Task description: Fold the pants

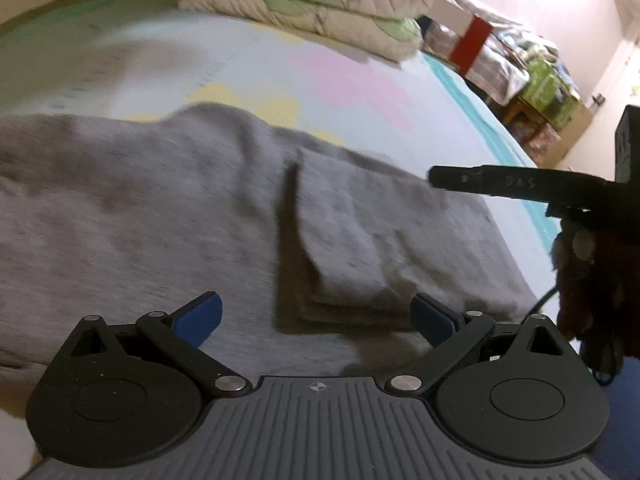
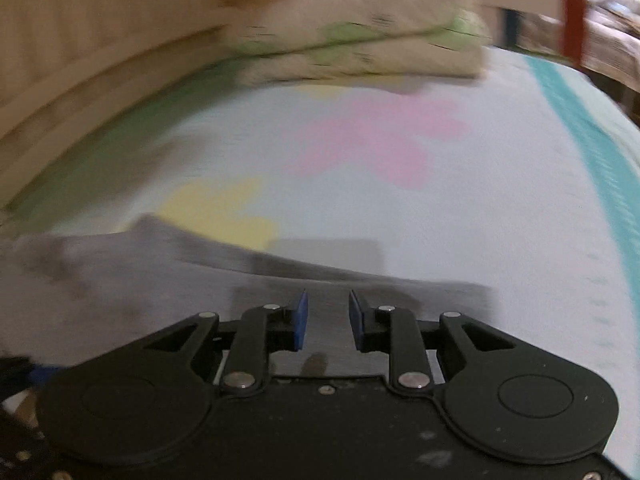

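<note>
Grey pants [image 1: 160, 208] spread out on the bed, both grippers hovering over them.

The pants lie flat across the pastel sheet [image 1: 360, 92] with its pink and yellow blotches, and a folded-over flap sits near the middle with a dark shadow along its edge. The left gripper [image 1: 316, 316] has its blue pads spread wide, nothing between them. The right gripper [image 2: 325, 322] is parted too, just narrower, with only grey fabric showing behind the gap (both views are pretty blurry). Two stacked pillows [image 1: 312, 4] with green leaf prints sit at the far end of the bed.
</note>
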`<state>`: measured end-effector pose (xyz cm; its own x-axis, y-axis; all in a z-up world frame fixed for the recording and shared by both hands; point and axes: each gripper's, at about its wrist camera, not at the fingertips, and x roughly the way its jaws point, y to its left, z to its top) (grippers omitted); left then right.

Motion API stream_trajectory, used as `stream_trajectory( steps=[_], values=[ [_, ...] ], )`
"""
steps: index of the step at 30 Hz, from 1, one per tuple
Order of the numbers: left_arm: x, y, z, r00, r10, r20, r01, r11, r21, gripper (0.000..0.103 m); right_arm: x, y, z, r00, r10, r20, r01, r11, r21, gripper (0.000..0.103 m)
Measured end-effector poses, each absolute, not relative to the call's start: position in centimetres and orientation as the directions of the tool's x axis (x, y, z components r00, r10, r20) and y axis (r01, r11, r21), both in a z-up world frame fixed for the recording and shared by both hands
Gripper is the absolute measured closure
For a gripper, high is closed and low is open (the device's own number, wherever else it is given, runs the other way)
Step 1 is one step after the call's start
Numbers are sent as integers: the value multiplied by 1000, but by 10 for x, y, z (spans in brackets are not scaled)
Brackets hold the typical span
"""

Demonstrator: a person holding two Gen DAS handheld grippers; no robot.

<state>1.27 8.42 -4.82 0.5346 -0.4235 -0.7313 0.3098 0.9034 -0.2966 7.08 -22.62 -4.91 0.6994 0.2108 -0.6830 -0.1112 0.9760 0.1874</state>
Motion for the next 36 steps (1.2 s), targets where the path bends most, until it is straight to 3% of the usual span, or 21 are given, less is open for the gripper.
stream_trajectory(
  steps=[3, 10, 17, 19, 23, 31, 36],
  values=[
    [14, 103, -43, 564, -397, -724, 267, 917, -296, 1, 82, -189, -47, 682, 293, -670, -214, 956, 201, 90],
    [18, 148, -26, 626, -349, -697, 154, 932, -329, 1, 129, -120, -58, 625, 403, -668, -333, 912, 239, 90],
    [39, 194, -10, 630, -380, -677, 144, 914, -379, 1, 176, -88, -79, 582, 343, -737, -284, 935, 211, 90],
    [48, 207, -3, 631, -380, -676, 162, 917, -364, 1, 188, -84, -90, 540, 300, -786, -235, 951, 201, 93],
    [68, 240, 19, 656, -342, -673, 183, 937, -297, 1, 191, -82, -92, 547, 295, -783, -222, 954, 203, 94],
    [115, 318, 22, 620, -253, -743, 89, 963, -253, 1, 191, -81, -92, 537, 289, -792, -243, 953, 182, 94],
    [137, 335, -15, 480, -301, -824, 18, 942, -334, 1, 192, -77, -94, 534, 284, -796, -244, 954, 176, 93]
  ],
)
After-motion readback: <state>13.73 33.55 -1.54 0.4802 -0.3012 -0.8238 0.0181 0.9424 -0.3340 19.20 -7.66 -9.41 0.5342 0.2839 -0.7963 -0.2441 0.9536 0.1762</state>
